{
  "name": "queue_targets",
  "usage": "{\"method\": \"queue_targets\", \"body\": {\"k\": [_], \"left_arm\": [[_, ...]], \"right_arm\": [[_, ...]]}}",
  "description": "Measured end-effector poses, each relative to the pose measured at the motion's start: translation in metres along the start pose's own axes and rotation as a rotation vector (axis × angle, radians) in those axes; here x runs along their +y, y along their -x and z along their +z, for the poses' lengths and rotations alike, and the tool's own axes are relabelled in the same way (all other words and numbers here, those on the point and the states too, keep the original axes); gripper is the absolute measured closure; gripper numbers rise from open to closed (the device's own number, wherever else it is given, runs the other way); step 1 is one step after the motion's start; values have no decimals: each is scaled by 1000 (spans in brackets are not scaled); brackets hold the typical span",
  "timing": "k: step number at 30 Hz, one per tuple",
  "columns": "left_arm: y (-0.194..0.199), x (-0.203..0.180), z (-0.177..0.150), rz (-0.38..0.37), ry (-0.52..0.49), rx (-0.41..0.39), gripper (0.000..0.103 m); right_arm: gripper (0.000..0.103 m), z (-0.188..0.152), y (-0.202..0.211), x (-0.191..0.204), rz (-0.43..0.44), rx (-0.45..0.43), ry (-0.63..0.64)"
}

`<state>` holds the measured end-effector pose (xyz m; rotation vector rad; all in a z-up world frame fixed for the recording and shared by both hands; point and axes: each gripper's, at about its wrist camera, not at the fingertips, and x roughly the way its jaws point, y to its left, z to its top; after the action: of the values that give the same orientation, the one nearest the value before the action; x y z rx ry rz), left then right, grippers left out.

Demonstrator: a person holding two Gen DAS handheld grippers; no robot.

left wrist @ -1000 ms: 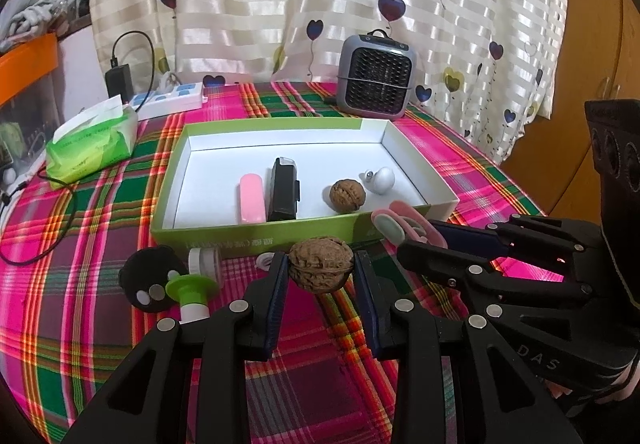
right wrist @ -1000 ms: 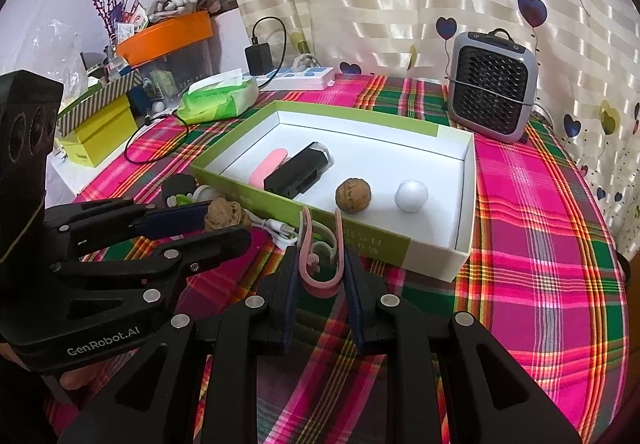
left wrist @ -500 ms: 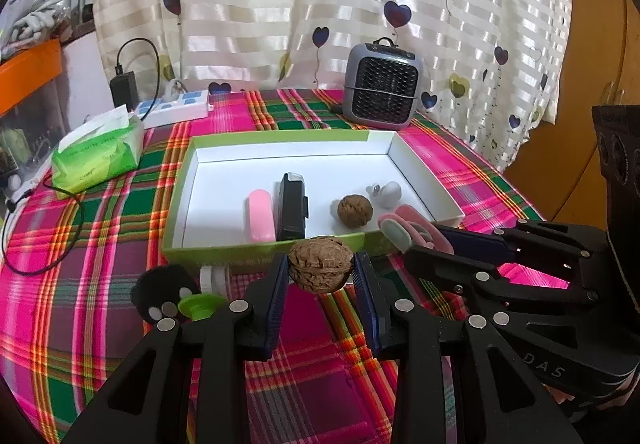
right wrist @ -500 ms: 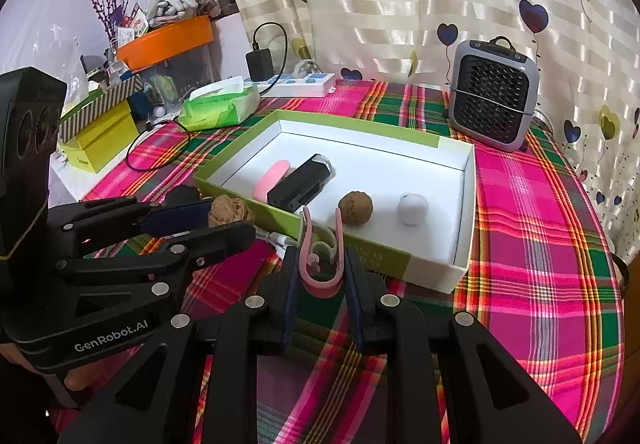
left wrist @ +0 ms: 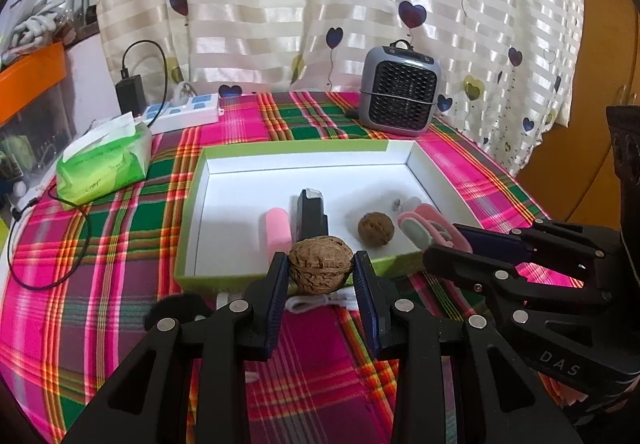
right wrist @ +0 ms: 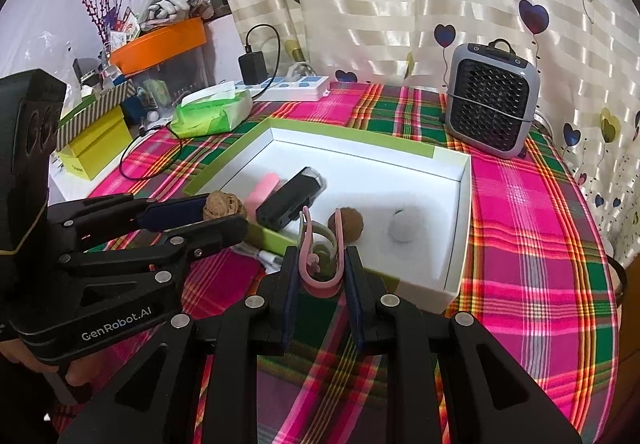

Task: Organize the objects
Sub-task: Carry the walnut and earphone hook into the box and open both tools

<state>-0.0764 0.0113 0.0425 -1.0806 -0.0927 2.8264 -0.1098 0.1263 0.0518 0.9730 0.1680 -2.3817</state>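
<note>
My left gripper (left wrist: 321, 264) is shut on a brown walnut (left wrist: 321, 268), held above the plaid cloth just at the front wall of the green box (left wrist: 296, 147). In the right wrist view that walnut (right wrist: 224, 203) shows at the left gripper's tips. My right gripper (right wrist: 320, 264) is shut on a pink hair clip (right wrist: 308, 244), close to the box's (right wrist: 348, 139) near wall. The clip (left wrist: 424, 222) also shows in the left wrist view. Inside the white-lined box lie a pink bar (left wrist: 277, 230), a black device (left wrist: 310, 213), a second walnut (left wrist: 376, 228) and a white ball (right wrist: 405, 228).
A grey fan heater (left wrist: 398, 97) stands behind the box. A green tissue pack (left wrist: 102, 163), a white power strip (left wrist: 182, 115) and a black charger sit at the back left. A white cable (left wrist: 320, 300) and a black round object (left wrist: 176, 308) lie before the box.
Both grippers have edged slightly towards the box: the held walnut and the clip now overlap its front wall. Both grips are unchanged.
</note>
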Motion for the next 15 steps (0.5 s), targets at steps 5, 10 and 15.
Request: {"method": "queue_targets", "body": {"k": [5,10,15], "left_arm": [[-4,8,7,17,9,-5,72],[-11,16,12,35,17,-3,72],[-17,26,17,55,24,-7,72]], "right_arm": [[80,6,-6,-6,-6,6,-7],[80,11,-13,-13,-16,15,-16],[80,16,-23,-20,-28,28,-24]]}}
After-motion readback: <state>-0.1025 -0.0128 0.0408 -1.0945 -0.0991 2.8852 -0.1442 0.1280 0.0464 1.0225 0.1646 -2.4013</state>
